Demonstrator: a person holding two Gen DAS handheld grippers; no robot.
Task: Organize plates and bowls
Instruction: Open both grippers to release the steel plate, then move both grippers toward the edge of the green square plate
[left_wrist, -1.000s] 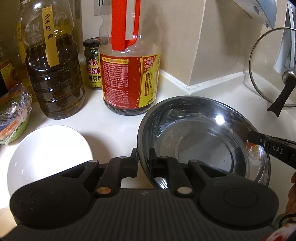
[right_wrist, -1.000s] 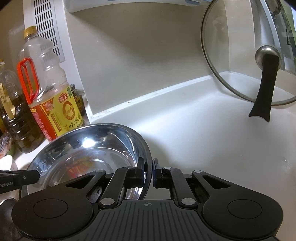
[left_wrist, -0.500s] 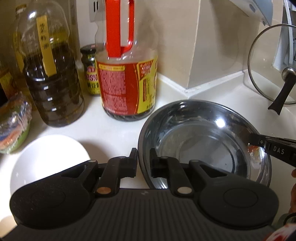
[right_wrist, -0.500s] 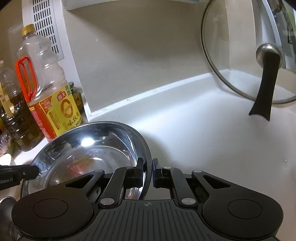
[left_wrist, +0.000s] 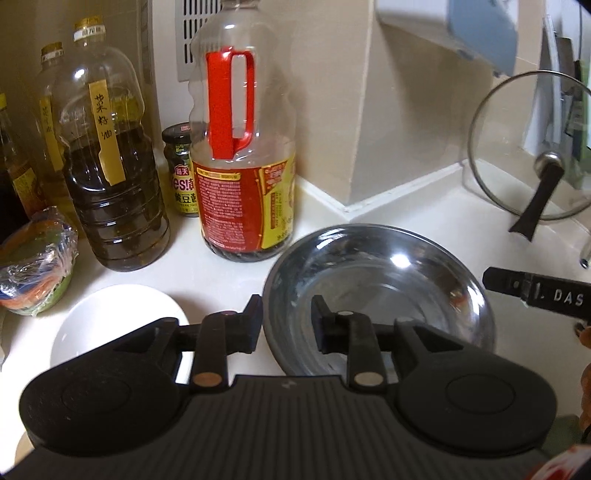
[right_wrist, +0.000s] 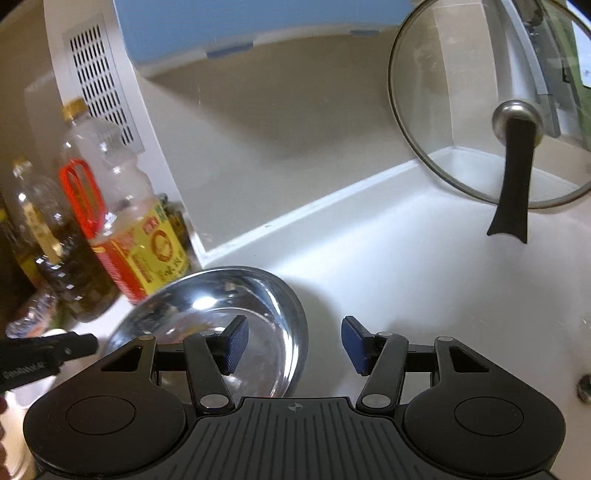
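Steel bowl (left_wrist: 376, 295) set on worktop (right_wrist: 406, 258); my left tongs (left_wrist: 286, 321) and right tongs (right_wrist: 293, 343) gape, straddling its rim, gripping nothing. Next, I judge: fetch white plate (left_wrist: 110, 321).

One steel bowl (left_wrist: 376, 295), one white plate (left_wrist: 110, 321)

White counter (left_wrist: 424, 221) carries steel bowl (left_wrist: 376, 291), white plate (left_wrist: 110, 317), oil bottles (left_wrist: 114, 177), jar (left_wrist: 183, 173), wrapped bowl (left_wrist: 37, 266), propped lid (left_wrist: 532, 162).

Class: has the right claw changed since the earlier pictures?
Yes. The right claw has opened, releasing the steel bowl; its rim sits between the parted fingers. The glass lid barely shifts.
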